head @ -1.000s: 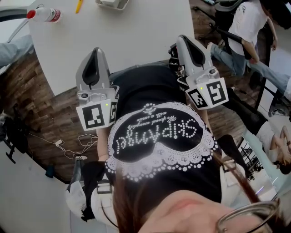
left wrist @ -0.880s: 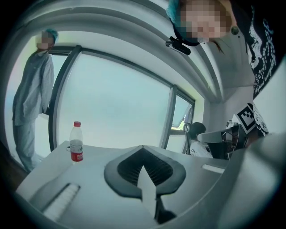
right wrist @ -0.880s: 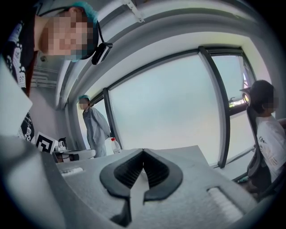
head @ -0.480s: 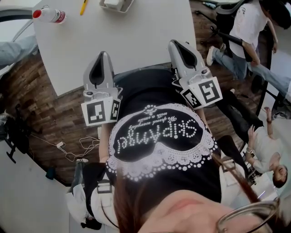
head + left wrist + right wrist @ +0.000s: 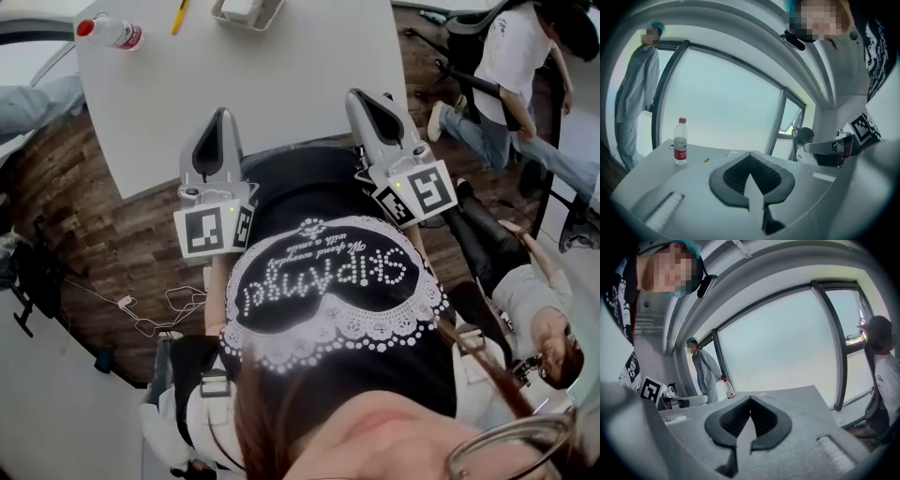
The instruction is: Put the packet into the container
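- Two grippers, held level with my operator's chest, lie nearest the head camera. Below them the black shirt (image 5: 328,272) with beaded lettering fills the foreground.
- Left gripper (image 5: 222,112): I read its jaws as fully together, tips meeting, with nothing between them (image 5: 750,157). Its marker cube (image 5: 214,230) sits at the rear, close to the shirt.
- Right gripper (image 5: 354,94): its jaws likewise meet at the tips and grip nothing (image 5: 750,398). Its marker cube (image 5: 417,195) is tilted toward the right.
- Both gripper noses overlap the near edge of the white table (image 5: 281,84); I cannot tell whether they touch it.
- Wooden floor (image 5: 103,234) shows to the left of the table, with loose cables (image 5: 155,309) lying on it.
- Far side of the table, left to right: a water bottle (image 5: 108,31) with a red cap, lying flat in the head view but upright in the left gripper view (image 5: 680,141); a yellow pen (image 5: 179,15); the container (image 5: 248,11), cut by the top edge.
- A pale object lies inside the container; I take it for the packet but cannot confirm this. It is well apart from both grippers.
- Beyond the table: a person in a pale coat (image 5: 635,93) stands by the window, and a seated person in a white shirt (image 5: 511,56) is at the right.
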A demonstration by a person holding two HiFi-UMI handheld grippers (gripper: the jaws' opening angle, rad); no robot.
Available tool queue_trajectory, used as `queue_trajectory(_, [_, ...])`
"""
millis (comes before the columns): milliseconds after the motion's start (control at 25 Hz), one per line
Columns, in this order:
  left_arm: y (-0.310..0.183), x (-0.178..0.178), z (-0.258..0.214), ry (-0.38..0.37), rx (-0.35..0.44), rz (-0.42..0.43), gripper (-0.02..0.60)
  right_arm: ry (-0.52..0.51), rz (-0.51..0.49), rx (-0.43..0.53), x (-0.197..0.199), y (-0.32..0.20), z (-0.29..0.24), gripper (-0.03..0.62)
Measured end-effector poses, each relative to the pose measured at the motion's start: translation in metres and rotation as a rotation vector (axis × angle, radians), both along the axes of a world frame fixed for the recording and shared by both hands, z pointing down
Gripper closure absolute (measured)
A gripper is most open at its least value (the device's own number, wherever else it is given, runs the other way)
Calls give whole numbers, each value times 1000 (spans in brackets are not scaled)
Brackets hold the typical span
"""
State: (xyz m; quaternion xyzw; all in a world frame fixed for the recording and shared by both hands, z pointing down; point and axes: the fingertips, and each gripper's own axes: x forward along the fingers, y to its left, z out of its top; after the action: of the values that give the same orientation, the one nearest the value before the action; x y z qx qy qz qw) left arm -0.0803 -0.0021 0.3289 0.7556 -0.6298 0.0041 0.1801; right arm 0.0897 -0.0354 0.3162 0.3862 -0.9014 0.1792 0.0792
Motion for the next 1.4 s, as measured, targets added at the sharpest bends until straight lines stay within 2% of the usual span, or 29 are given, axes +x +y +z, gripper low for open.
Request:
queue_trajectory(680, [3,1,2,6,-13,10,578,-5,54,-7,12,3,0,599])
queue_trajectory(1280, [3,1,1,9,-11,12,578,0,42,-4,9,5,-2,599])
queue_trajectory(1400, [4,0,2,12,-15,10,578,-5,65,-3,17,3,-4,599])
